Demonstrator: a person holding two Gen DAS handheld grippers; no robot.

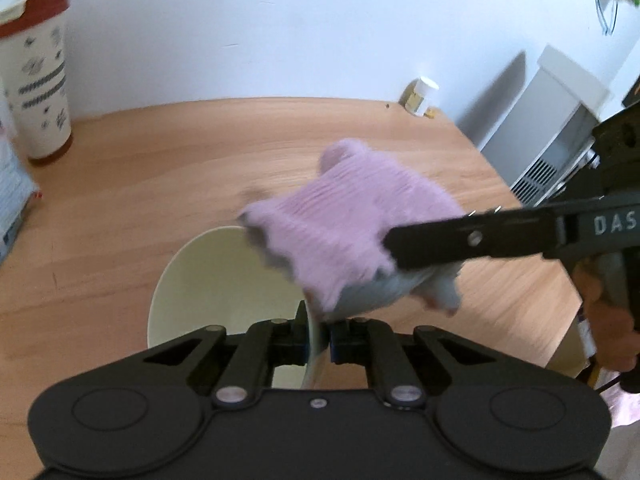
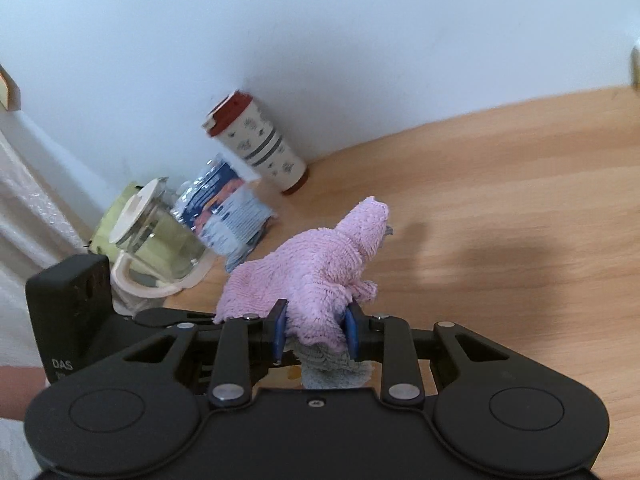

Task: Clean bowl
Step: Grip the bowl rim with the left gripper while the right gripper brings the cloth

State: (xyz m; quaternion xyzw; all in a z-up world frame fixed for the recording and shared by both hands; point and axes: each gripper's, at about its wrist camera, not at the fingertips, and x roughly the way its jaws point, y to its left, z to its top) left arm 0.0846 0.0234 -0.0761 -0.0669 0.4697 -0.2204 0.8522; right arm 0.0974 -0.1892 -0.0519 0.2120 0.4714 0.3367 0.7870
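Note:
A cream bowl (image 1: pixel 208 280) is tilted on its side above the wooden table (image 1: pixel 160 168). My left gripper (image 1: pixel 316 336) is shut on its rim, one finger inside and one outside. My right gripper (image 2: pixel 316 332) is shut on a pink cloth with a grey underside (image 2: pixel 316 268). In the left wrist view the right gripper (image 1: pixel 394 250) reaches in from the right and holds the cloth (image 1: pixel 352 224) over the bowl's upper right rim. The cloth is blurred. I cannot tell whether it touches the bowl's inside. The bowl does not show in the right wrist view.
A tall white cup with a red lid (image 1: pixel 38 80) stands at the back left by the wall, also seen in the right wrist view (image 2: pixel 260 148). Next to it are a blue-and-white packet (image 2: pixel 224 212) and a glass jug (image 2: pixel 156 236). A small white jar (image 1: pixel 420 96) stands at the back right. A white appliance (image 1: pixel 552 128) stands beyond the table's right edge.

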